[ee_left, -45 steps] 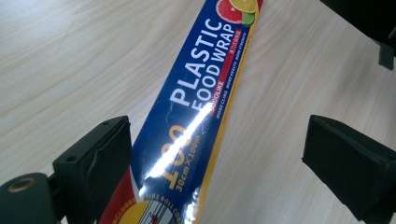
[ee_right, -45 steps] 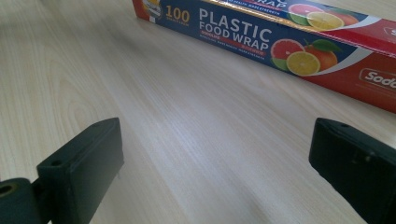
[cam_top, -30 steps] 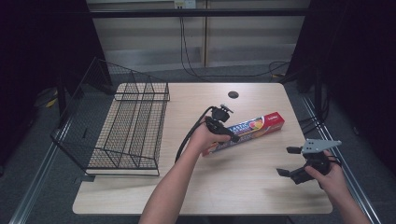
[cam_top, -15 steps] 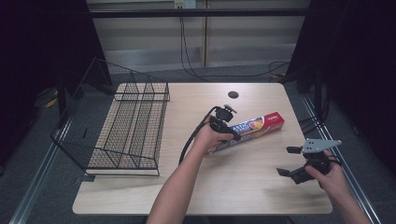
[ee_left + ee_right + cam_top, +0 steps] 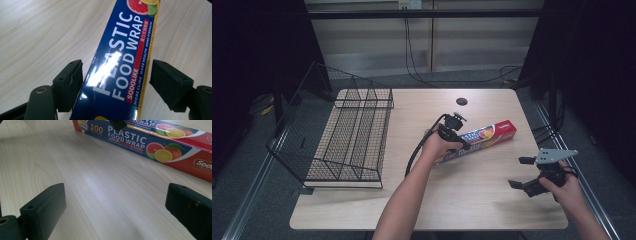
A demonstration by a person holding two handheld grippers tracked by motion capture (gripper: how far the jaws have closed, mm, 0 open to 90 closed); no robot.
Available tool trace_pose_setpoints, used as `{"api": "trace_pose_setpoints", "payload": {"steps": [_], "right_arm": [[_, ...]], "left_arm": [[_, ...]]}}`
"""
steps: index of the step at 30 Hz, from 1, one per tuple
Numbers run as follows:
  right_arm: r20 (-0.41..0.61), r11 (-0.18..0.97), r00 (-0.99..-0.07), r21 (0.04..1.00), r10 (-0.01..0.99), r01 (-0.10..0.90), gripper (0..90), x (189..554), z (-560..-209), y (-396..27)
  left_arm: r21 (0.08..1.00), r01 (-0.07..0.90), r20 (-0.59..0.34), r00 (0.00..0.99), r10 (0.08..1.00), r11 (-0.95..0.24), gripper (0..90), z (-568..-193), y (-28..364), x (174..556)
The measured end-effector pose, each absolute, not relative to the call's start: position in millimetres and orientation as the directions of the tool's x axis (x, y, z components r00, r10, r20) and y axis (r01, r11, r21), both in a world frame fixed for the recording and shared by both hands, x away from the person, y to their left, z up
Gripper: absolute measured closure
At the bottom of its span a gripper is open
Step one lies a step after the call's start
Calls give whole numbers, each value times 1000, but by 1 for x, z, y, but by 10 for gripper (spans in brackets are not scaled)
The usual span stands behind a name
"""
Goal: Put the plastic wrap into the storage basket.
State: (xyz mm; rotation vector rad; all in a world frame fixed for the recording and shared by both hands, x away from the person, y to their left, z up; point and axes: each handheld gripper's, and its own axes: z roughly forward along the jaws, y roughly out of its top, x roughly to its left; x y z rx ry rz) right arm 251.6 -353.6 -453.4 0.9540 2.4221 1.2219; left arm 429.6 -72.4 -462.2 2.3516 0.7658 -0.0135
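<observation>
The box of food wrap [image 5: 479,140] lay on the table [image 5: 362,210], right of the wire rack [image 5: 347,145]; the left gripper [image 5: 115,82] straddled it, jaws just closing, right pad short of contact; the right gripper [image 5: 115,207] gaped empty beside the box.

Black wire rack [image 5: 347,137] at the left of the wooden table [image 5: 472,200], dark round hole [image 5: 461,101] near its far edge

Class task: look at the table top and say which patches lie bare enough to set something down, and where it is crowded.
Bare wood on the table: the near strip in front of the wire rack, the stretch between the plastic wrap box and the right gripper, and the far edge around the dark hole. Crowded: the middle, where the left gripper straddles the box, and the left side under the rack.
</observation>
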Motion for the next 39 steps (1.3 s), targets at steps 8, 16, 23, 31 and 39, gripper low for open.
{"api": "trace_pose_setpoints", "payload": {"steps": [8, 16, 23, 31, 39], "right_arm": [[60, 430, -753, 790, 656, 437, 27, 252, -454, -354], [56, 430, -751, 790, 658, 436, 27, 252, -453, -354], [59, 432, -756, 791, 651, 433, 27, 252, -453, -353], [58, 432, -755, 790, 653, 435, 27, 252, -454, -354], [55, 432, -755, 792, 654, 432, 27, 252, -453, -353]], "left_arm": [[583, 526, -209, 834, 511, -619, 275, -467, -74, 432], [561, 529, -217, 836, 504, -637, 281, -469, -78, 434], [554, 528, -207, 836, 509, -643, 293, -470, -81, 434], [492, 512, -214, 855, 472, -704, 364, -465, -79, 428], [455, 515, -195, 854, 483, -726, 368, -460, -62, 413]]}}
